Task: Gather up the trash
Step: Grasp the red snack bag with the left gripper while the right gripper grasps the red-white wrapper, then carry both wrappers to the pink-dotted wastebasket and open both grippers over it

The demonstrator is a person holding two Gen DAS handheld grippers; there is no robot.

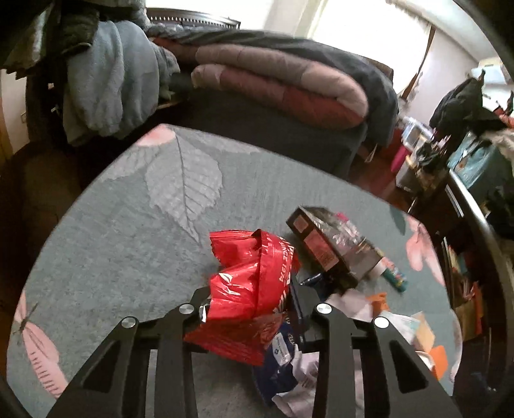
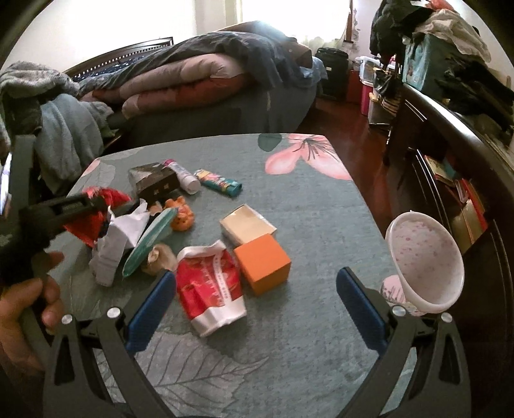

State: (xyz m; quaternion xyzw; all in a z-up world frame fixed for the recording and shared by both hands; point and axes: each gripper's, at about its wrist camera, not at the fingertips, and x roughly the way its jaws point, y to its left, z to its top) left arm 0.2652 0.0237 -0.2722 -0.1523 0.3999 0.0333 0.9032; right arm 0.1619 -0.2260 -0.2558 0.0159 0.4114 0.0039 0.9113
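Your surroundings: table [image 2: 308,205] under grey-green cloth, pink flower and leaf print. Behind it, bed [image 2: 244,106] with folded pink and maroon comforter [image 1: 282,83], dark blanket [image 2: 257,54] heaped on top. Pale blue fleece [image 1: 112,80] draped left of bed. Dark wood dresser [image 2: 449,154] along your right, clothes [image 2: 449,29] piled above. Black suitcase [image 2: 332,69] by bright window [image 1: 353,22]. Red-brown floor [image 2: 356,141].

On the table [image 2: 308,205]: 2 red wrappers [image 2: 210,286], 2 boxes [image 2: 261,263], 2 tubes [image 2: 220,186], 1 dark carton [image 2: 154,183], 1 white funnel-shaped cup [image 2: 425,260].
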